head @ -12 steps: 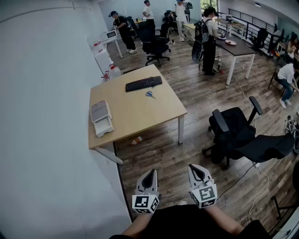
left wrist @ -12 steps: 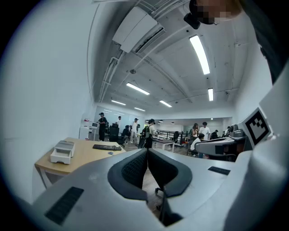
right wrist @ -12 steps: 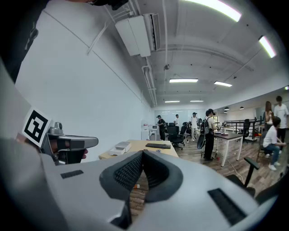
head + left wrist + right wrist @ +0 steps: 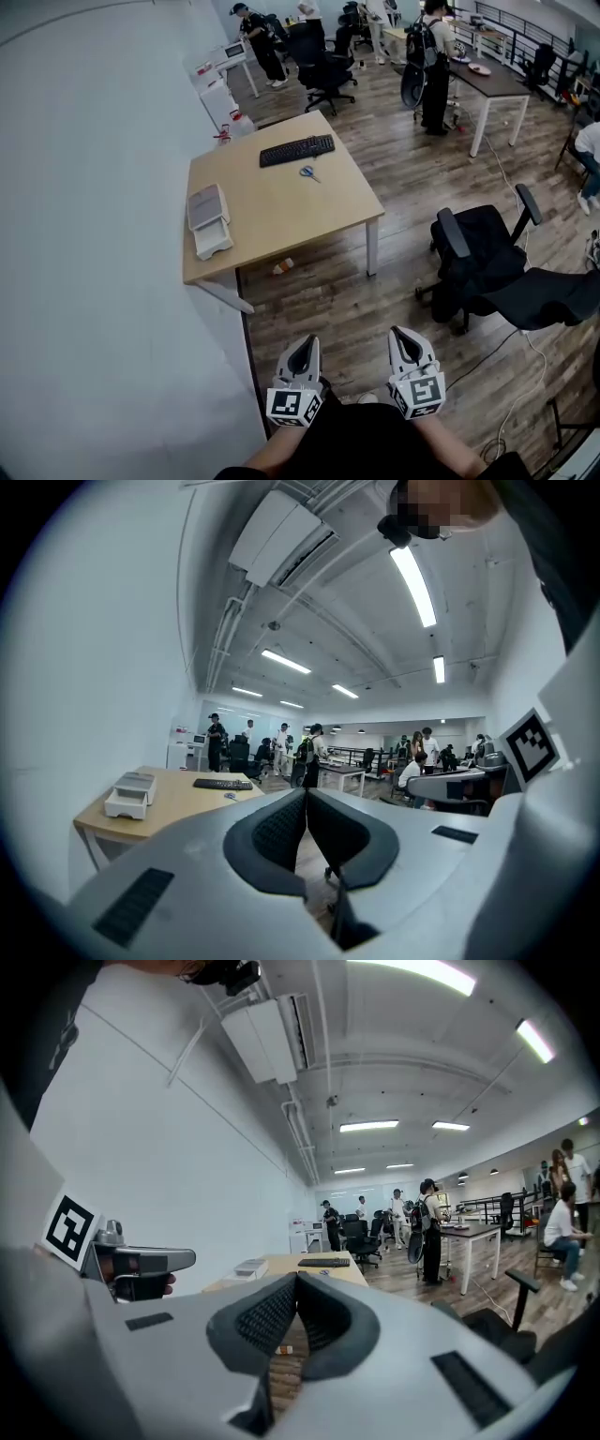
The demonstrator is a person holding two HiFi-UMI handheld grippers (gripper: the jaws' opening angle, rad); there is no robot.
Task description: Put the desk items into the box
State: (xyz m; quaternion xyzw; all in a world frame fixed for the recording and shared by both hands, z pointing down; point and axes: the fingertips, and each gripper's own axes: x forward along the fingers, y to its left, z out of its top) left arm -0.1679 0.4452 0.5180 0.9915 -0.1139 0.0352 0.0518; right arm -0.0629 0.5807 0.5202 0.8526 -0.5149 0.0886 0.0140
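A wooden desk (image 4: 281, 211) stands ahead against the white wall. On it lie a black keyboard (image 4: 296, 150), blue-handled scissors (image 4: 307, 172) and a grey-white box (image 4: 208, 218) near its left edge. Both grippers hang low, close to my body and well short of the desk. My left gripper (image 4: 302, 354) is shut with nothing in it, its tips meeting (image 4: 306, 797). My right gripper (image 4: 404, 343) is likewise shut and empty, jaws together (image 4: 294, 1283). The desk (image 4: 178, 794) and the box (image 4: 131, 794) show far off in the left gripper view, and the desk (image 4: 281, 1265) in the right one.
A small orange-white object (image 4: 282, 267) lies on the wood floor under the desk. Black office chairs (image 4: 487, 262) stand at the right, with a cable across the floor. Several people stand among desks at the far end of the room.
The view has shifted so the desk sits lower and slightly nearer in the head view. Both grippers keep their place in front of me, still shut.
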